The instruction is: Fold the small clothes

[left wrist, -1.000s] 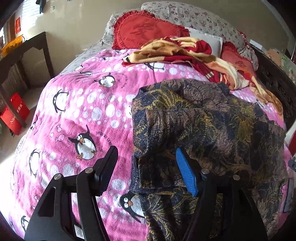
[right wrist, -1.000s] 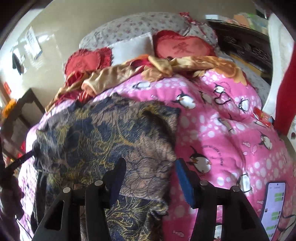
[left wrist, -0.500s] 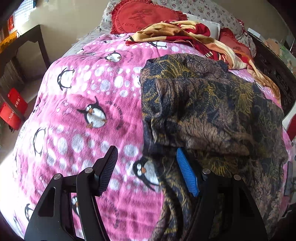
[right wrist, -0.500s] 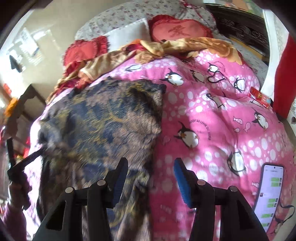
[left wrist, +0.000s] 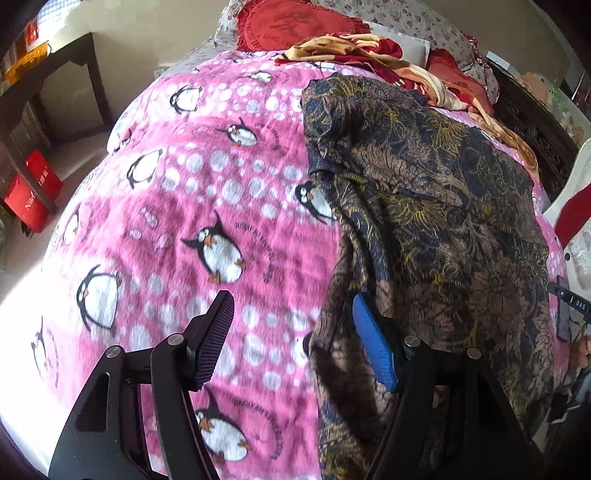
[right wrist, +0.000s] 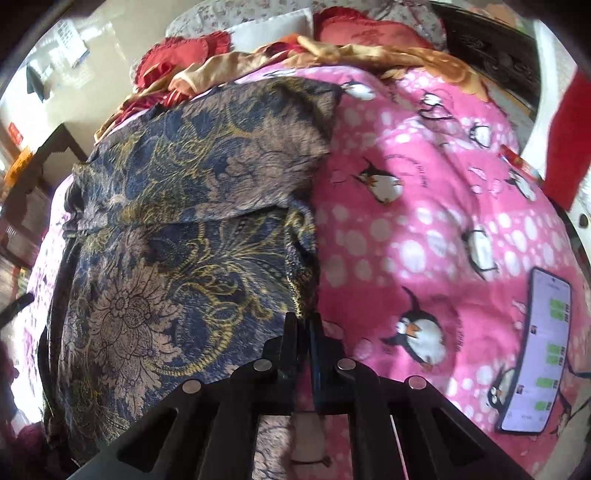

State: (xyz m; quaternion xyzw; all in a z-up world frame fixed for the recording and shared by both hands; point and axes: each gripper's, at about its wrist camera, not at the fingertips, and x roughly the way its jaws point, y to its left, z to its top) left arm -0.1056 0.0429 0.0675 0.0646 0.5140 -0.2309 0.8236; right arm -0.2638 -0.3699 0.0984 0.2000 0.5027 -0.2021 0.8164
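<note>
A dark blue garment with gold and tan flower print (left wrist: 424, 206) lies spread on a pink penguin blanket (left wrist: 207, 206), its top part folded down over the lower part. My left gripper (left wrist: 291, 339) is open just above the blanket, its blue pad beside the garment's left edge. In the right wrist view the garment (right wrist: 192, 229) fills the left half. My right gripper (right wrist: 303, 325) is shut on the garment's right edge near its lower corner.
A phone with a lit screen (right wrist: 535, 350) lies on the blanket (right wrist: 424, 221) at the right. Red cushions (left wrist: 291, 26) and a crumpled gold and red cloth (left wrist: 351, 48) lie at the bed's head. A dark table (left wrist: 55, 70) and red boxes (left wrist: 33, 192) stand left of the bed.
Both grippers have moved back toward the near end of the garment. My right gripper has closed on the garment's right edge. My left gripper stays open.
</note>
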